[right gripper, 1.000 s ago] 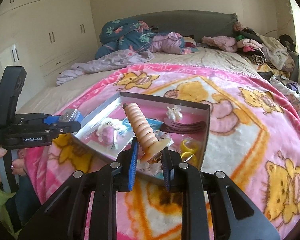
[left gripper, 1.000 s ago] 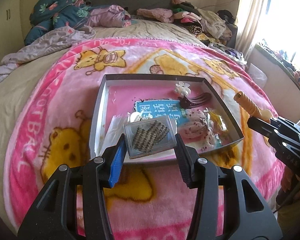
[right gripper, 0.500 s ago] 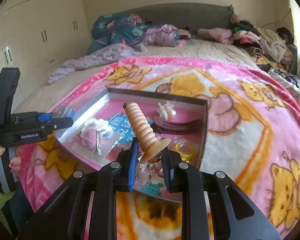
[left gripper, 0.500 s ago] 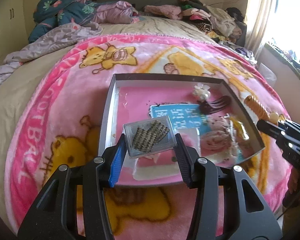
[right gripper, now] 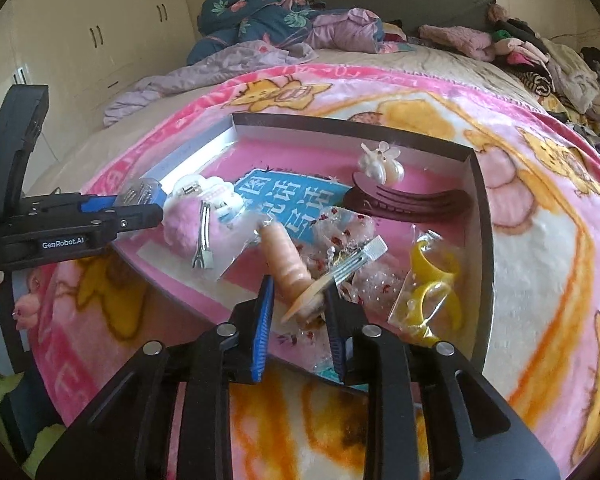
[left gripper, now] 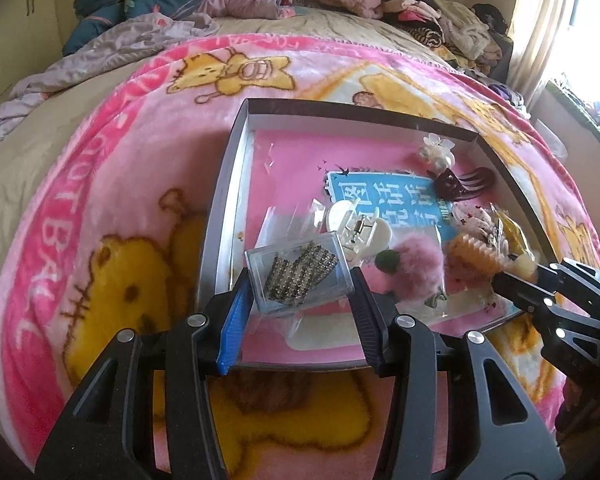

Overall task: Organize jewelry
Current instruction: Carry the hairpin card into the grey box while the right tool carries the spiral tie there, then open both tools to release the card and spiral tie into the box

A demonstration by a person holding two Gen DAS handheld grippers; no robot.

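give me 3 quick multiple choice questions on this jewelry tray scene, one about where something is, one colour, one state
1. Where does the white flower clip lie?
A. near the tray's far wall
B. on the blanket outside the tray
C. in the left gripper

2. What colour is the card with printed characters on the tray floor?
A. green
B. blue
C. black

3. What is the left gripper doing?
A. standing open with nothing between its fingers
B. shut on a clear plastic box
C. shut on the dark comb

Answers:
1 A: the clip sits just inside the far wall of the tray, by the dark comb.
2 B: the card is blue with white characters.
3 B: both pads press the sides of the clear plastic box of sparkly pieces.
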